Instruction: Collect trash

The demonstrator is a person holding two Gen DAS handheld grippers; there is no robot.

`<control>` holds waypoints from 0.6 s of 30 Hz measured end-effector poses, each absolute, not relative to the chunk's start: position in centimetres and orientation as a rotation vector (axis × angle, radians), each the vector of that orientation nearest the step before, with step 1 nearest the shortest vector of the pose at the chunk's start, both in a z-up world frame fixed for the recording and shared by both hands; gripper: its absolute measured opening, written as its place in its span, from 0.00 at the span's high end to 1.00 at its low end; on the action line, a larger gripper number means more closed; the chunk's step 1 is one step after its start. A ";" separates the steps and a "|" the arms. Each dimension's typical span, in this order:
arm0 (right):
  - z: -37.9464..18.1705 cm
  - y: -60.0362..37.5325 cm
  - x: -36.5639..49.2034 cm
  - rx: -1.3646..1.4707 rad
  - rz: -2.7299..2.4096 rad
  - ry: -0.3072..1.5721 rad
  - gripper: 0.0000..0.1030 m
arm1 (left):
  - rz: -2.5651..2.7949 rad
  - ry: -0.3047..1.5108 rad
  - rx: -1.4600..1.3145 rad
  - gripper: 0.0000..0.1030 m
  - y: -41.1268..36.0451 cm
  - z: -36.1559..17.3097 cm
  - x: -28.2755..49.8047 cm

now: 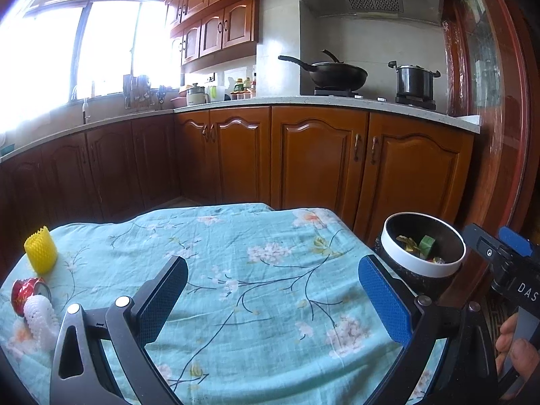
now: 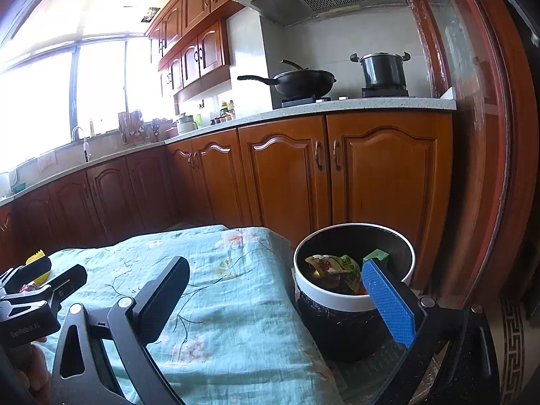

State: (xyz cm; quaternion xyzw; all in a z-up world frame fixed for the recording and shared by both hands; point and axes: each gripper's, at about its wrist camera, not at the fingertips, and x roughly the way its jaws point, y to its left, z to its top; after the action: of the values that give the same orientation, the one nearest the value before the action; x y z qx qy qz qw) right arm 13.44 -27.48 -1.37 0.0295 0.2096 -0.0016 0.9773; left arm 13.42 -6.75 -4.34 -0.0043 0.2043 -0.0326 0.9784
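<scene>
Right now both grippers are empty, with their fingers spread wide. The left gripper (image 1: 273, 300) fills the bottom of the left wrist view, its black arms ending in flat pads, the right one faced with blue dimpled rubber, hovering over a table draped in a thin, wrinkled turquoise tablecloth (image 1: 236, 270) printed with pale pink blossoms and dark branches.

At the lower left of that view three pieces of trash lie on the cloth: a yellow foam net sleeve (image 1: 40, 253) standing upright as a short cylinder with a zigzag top edge, a crushed red metal can (image 1: 27, 292) lying on its side, and a white foam net sleeve (image 1: 40, 317) with a soft mesh texture touching the can's lower edge.

At the lower right of the right wrist view, the right gripper (image 2: 283, 300) hangs over the table's edge, its blue pad in front of the rim of a round trash bin (image 2: 334, 298). The bin stands just beside the table; it has a smooth white ring on top and a glossy black liner below. Inside it lie a crumpled printed wrapper (image 2: 332, 265) and a green carton (image 2: 376, 255).

Behind, glossy brown wooden cabinets (image 2: 287, 175) carry a speckled pale countertop, with a black wok (image 2: 303, 82) and a dark lidded pot (image 2: 383, 69) on the stove.
</scene>
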 end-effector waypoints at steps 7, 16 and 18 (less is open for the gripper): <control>-1.5 -27.6 13.6 0.064 -0.001 0.441 0.00 | -0.080 0.422 -0.008 0.01 -6.9 -4.6 13.7; -1.5 -27.6 13.8 0.063 0.008 0.453 0.00 | -0.081 0.415 -0.007 0.01 -7.0 -4.6 13.7; -1.4 -27.5 13.7 0.057 0.012 0.451 0.00 | -0.080 0.415 -0.005 0.01 -7.0 -4.7 13.7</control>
State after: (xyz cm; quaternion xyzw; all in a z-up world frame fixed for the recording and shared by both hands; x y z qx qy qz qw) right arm 13.71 -27.49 -1.40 0.0285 0.2237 0.0059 0.9742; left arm 13.69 -6.99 -4.66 -0.0027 0.2061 -0.0398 0.9777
